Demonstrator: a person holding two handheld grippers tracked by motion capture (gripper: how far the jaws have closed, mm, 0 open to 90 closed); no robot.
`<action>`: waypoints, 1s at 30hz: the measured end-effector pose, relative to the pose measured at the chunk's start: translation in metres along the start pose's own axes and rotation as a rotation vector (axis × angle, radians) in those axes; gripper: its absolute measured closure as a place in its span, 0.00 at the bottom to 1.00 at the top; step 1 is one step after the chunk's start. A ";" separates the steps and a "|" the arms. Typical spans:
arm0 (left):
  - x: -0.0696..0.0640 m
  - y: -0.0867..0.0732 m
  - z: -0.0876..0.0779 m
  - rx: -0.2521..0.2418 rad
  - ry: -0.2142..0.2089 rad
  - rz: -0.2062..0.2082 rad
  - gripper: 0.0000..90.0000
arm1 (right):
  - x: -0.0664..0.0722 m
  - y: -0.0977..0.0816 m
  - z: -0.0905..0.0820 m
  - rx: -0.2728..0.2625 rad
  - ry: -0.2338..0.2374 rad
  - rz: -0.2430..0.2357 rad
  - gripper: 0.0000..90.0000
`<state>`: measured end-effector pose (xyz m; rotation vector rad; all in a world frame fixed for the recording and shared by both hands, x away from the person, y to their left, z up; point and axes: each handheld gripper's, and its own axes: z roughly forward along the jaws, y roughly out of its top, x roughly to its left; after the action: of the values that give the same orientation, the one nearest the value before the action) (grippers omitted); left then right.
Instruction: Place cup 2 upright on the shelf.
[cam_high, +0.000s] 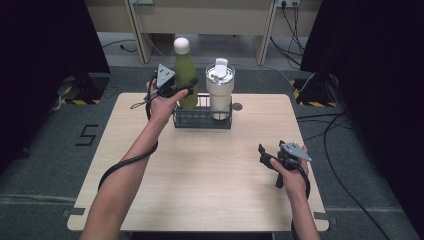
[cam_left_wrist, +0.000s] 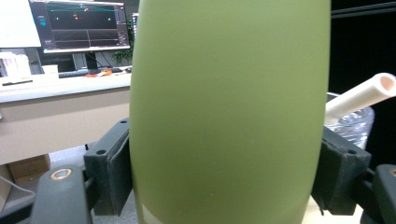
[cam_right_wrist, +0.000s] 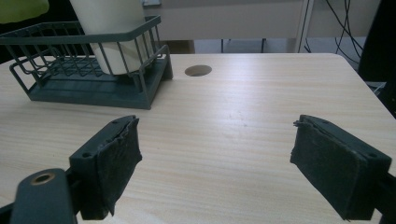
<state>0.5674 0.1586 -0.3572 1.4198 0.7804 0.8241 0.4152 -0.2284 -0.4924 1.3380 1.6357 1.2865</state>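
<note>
Left tool clamped on the green bottle, both pads pressed flat against its sides at about mid-height (seen up close in the left gripper view, one pad on each flank of the green body). Bottle upright, white cap on top, its base down in the left end of the dark wire rack at the far side of the desk. Just beside it, in the right end of the same rack, a white tumbler with a lid and a straw. Whether bottle and tumbler touch: cannot tell. Right tool well apart from the rack, held low over the near right part of the desk, jaws wide apart with nothing between them, bare wood showing in the gap (right gripper view, tool midpoint). Rack and the lower part of the tumbler ahead of it, to the left; a round hole in the desk just beyond the rack's corner.
</note>
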 end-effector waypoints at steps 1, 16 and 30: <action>0.001 -0.001 0.001 0.003 0.001 -0.001 0.23 | 0.000 0.000 0.000 -0.002 0.001 -0.001 0.17; 0.008 -0.016 0.015 0.042 0.031 -0.020 0.23 | -0.001 -0.001 0.000 0.002 -0.001 0.003 0.17; 0.014 -0.028 0.025 0.068 0.046 -0.030 0.23 | -0.001 -0.003 0.002 0.008 0.001 -0.001 0.17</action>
<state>0.5965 0.1581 -0.3847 1.4501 0.8691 0.8162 0.4165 -0.2292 -0.4960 1.3408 1.6438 1.2818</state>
